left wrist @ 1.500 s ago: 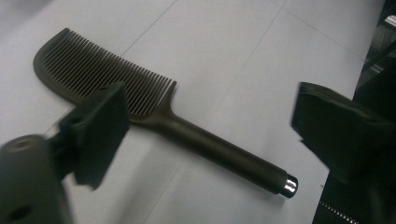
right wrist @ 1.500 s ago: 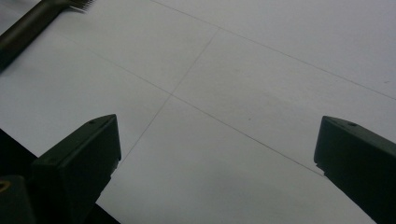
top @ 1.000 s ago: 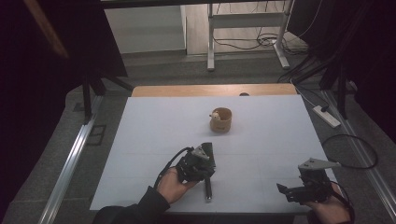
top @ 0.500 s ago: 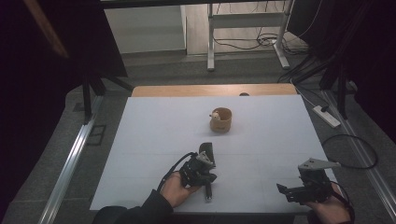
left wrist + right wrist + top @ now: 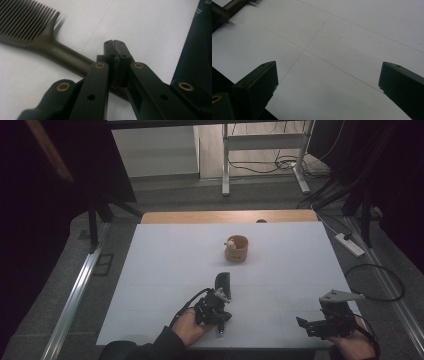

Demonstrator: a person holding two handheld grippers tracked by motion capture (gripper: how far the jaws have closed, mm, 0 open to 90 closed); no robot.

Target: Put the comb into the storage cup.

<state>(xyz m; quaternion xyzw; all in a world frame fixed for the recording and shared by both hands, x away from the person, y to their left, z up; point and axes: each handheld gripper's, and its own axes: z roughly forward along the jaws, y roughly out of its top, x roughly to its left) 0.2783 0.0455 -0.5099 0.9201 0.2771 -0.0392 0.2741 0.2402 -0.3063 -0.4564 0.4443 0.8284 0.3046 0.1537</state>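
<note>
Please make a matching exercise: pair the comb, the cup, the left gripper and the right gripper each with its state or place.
1. comb
2. cup
3. left gripper
4. right gripper

a. jaws wide apart, nothing between
b. stands alone mid-table
c. shut on a handle
d. dark, toothed, gripped by its handle

Pairs: 1-d, 2-b, 3-c, 4-a
</note>
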